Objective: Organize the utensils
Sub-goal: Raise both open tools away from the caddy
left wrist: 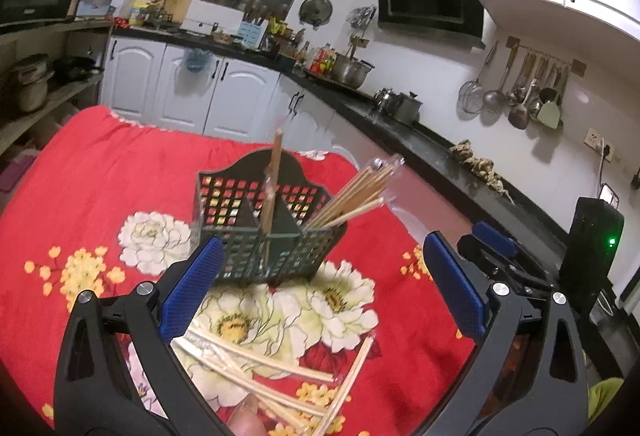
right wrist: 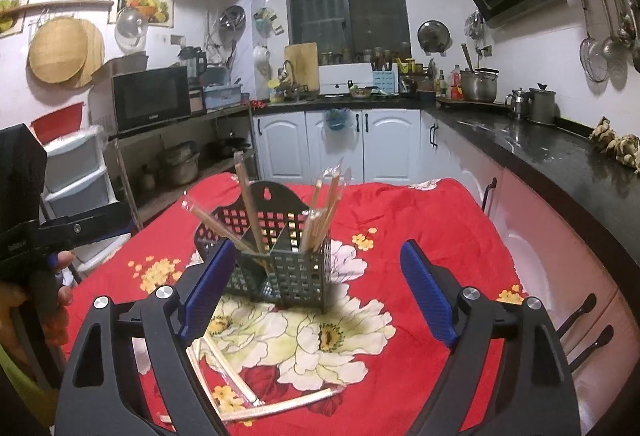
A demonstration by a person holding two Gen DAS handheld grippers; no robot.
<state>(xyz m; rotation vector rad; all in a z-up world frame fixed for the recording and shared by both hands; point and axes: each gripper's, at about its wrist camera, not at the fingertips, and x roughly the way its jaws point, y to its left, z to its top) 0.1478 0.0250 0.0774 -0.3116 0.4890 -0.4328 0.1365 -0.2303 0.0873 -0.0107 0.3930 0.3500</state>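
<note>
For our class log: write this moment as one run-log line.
left gripper: open, empty | right gripper: open, empty | caddy: holds chopsticks | loose chopsticks: on cloth

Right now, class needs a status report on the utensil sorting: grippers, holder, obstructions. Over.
Left gripper open, empty. Right gripper open, empty. Utensil holder upright, some wrapped chopsticks already in it; loose wrapped chopsticks lie on the red floral cloth. Nothing blocking.

We see a red tablecloth (right wrist: 420, 236) patterned with white and yellow flowers, a dark green lattice caddy (right wrist: 280, 256), pale wooden chopsticks (right wrist: 320, 220), and blue gripper pads (right wrist: 428, 300).
</note>
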